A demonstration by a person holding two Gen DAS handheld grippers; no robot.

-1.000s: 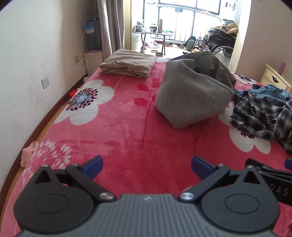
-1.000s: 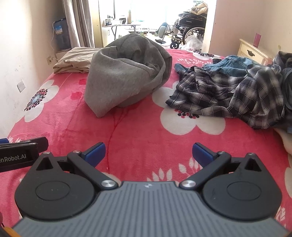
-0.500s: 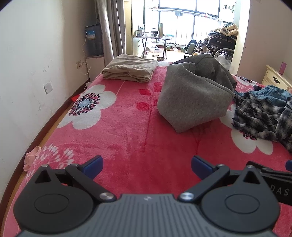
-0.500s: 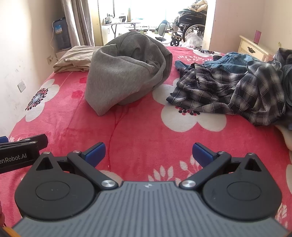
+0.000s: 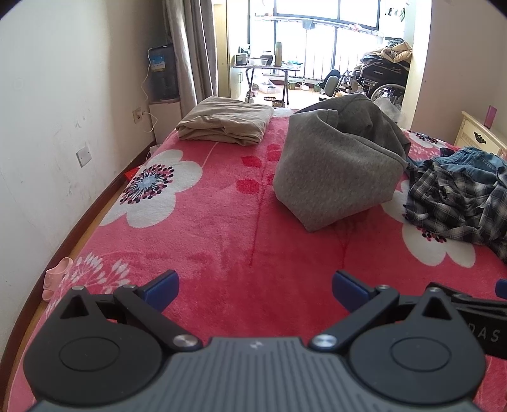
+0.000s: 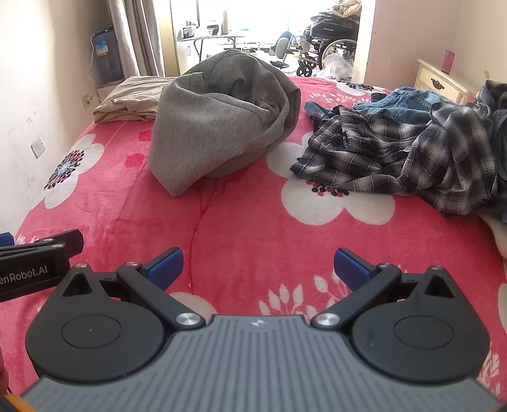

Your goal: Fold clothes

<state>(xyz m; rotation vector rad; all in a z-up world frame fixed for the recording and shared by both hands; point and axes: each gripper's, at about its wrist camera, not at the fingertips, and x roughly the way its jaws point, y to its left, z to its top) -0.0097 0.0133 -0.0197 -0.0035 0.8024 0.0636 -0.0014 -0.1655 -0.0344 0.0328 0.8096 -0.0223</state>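
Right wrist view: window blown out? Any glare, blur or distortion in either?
Right wrist: window clipped to white, wall washed warm; hoodie sharp. Left wrist: window bright but its frames still read; hoodie crisp. Both: strong fisheye curve, dark corners, no motion blur.

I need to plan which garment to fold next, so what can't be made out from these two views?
- Grey hoodie: bunched up in both views, so its sleeves and far side are hidden by its own folds.
- Jeans: mostly covered by the plaid shirt.
- Dark garments at the right edge: cut off by the frame in the right wrist view.
- Beige pile: folded, and I can't tell what garment it is.
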